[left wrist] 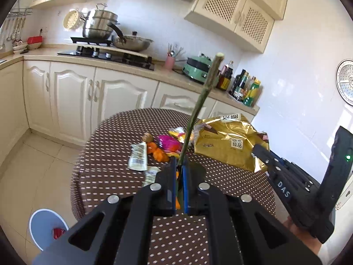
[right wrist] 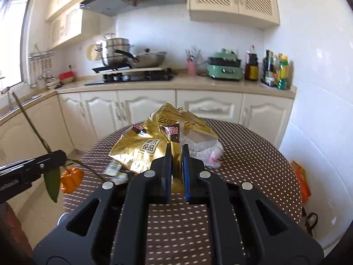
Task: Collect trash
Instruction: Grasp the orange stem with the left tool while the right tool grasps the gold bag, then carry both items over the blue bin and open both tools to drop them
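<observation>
Stem: we see the green stem (left wrist: 199, 101) clamped in the left hand-held gripper (left wrist: 180, 170), sticking up over the surface; the right view shows an orange flower head (right wrist: 71, 179) hanging from its lower end.
Gold bag: the crinkled gold bag (right wrist: 152, 145) is pinched at its near edge by the right hand-held gripper (right wrist: 176, 154), clenched on the foil, and looks partly lifted off the dotted surface (right wrist: 253, 154).
Left to clear: a white tube (left wrist: 138, 157), a pink wrapper (left wrist: 168, 142) and orange scraps (left wrist: 159, 153) lie loose on the surface.
Bin: the blue bin (left wrist: 42, 227) on the floor holds one red scrap (left wrist: 58, 232).
Progress: we judge it early; two pieces in hand, neither binned.
</observation>
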